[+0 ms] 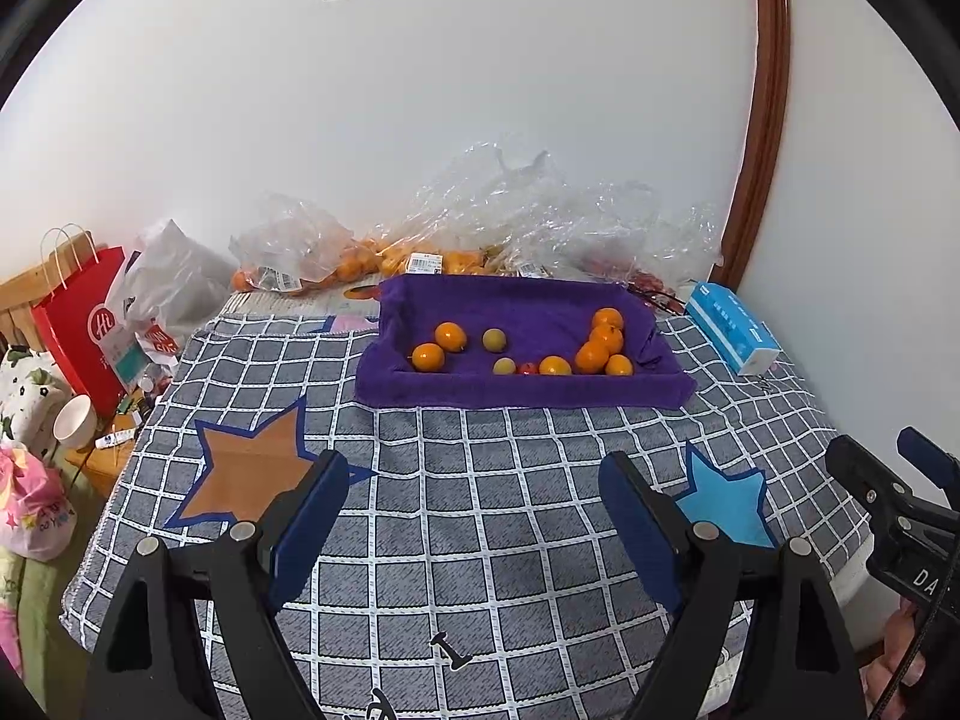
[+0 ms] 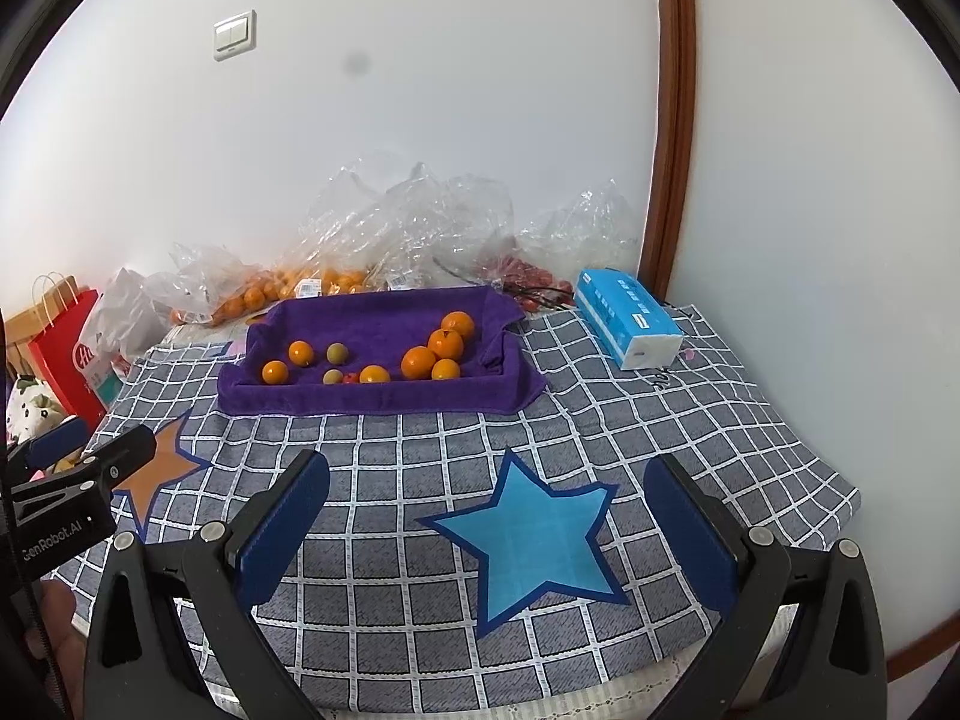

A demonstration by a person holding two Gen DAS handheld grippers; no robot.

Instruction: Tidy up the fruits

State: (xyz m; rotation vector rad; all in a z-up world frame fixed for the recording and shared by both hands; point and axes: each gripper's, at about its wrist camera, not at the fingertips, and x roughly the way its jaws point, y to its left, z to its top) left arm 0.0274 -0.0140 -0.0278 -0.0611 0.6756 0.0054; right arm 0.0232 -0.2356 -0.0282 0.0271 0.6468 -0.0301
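**Hidden and cut-off parts**

The fruit in the clear plastic bags is veiled by crumpled film; its count cannot be told. The small red fruit is half hidden behind the purple towel's near fold. The bag labels are too small to be read.

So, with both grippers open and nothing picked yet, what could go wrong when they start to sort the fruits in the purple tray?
1. The oranges at the tray's right end touch each other; gripping one may push its neighbours.
2. The small red fruit sits tight between a green fruit and an orange, so wide jaws may not fit.
3. The purple towel lining the tray looks soft and could snag a fingertip.
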